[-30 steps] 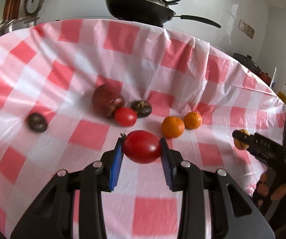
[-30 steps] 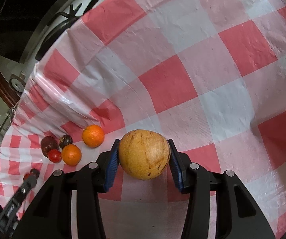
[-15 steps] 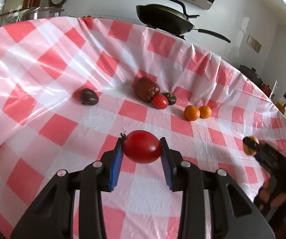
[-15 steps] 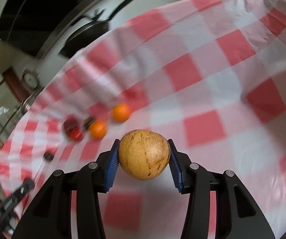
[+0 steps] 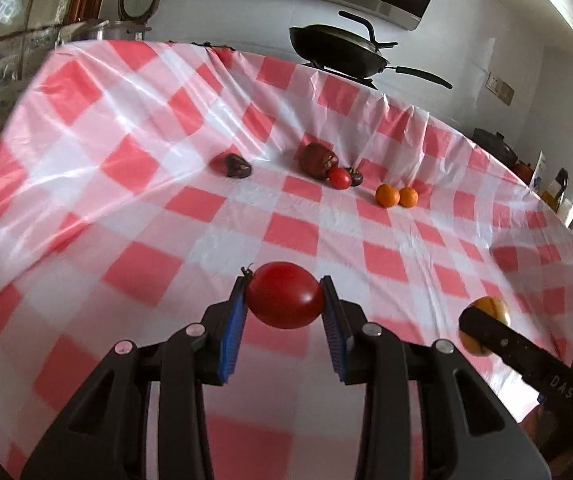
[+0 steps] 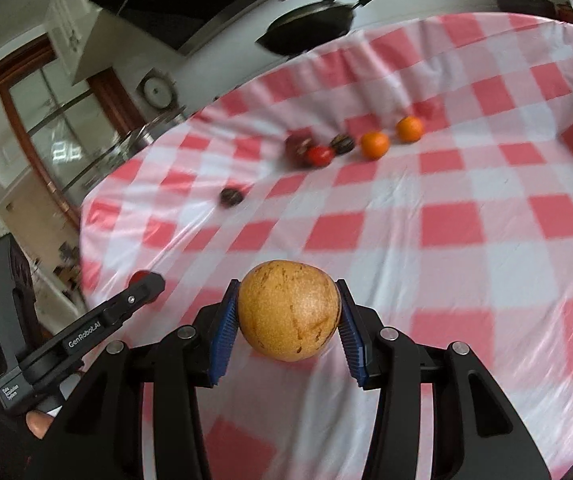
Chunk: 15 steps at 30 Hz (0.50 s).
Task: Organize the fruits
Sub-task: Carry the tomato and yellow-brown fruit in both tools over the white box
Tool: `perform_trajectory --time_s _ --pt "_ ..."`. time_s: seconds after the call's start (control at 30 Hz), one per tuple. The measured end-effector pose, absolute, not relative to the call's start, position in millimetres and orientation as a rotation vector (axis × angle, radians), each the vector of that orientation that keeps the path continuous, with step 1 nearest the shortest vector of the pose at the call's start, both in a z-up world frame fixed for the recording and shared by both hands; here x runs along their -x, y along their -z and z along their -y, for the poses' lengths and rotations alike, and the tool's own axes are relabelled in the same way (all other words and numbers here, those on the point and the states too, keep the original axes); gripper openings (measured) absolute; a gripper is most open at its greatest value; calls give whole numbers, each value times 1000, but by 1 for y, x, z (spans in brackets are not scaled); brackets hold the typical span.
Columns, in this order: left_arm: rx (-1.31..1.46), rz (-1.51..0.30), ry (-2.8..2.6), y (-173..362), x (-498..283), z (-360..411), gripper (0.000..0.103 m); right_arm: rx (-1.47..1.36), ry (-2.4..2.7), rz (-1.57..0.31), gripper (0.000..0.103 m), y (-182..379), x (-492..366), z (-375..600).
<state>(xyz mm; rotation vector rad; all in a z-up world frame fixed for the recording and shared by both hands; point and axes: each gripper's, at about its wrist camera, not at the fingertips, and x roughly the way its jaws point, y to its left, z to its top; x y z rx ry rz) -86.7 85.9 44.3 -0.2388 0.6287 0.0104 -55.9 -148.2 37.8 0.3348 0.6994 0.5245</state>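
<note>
Gripping a red tomato [image 5: 284, 295], left tongs [image 5: 284, 320] clamp shut; right tongs [image 6: 288, 326] pinch a yellow fruit [image 6: 288, 310].

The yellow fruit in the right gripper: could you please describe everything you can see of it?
The yellow fruit is round, golden-yellow, matt and finely speckled, with brown streaks and scuffs. It looks whole. The right gripper is shut on it, a blue ribbed pad pressed to each side, holding it clear above the checked cloth. Nothing else touches it.
</note>
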Motion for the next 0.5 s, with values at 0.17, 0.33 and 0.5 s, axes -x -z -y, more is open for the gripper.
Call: perform_trajectory --time_s 0.17,0.33,0.5 --pt "175 -608 -44 -51 116 -99 36 -295 -601 -724 46 -35 85 121" --pt "172 -620 -69 -48 140 -119 37 -250 -657 -746 46 -34 104 97" --pt "163 -640 -89 -41 155 -133 37 -203 -718 -760 46 -37 121 72"
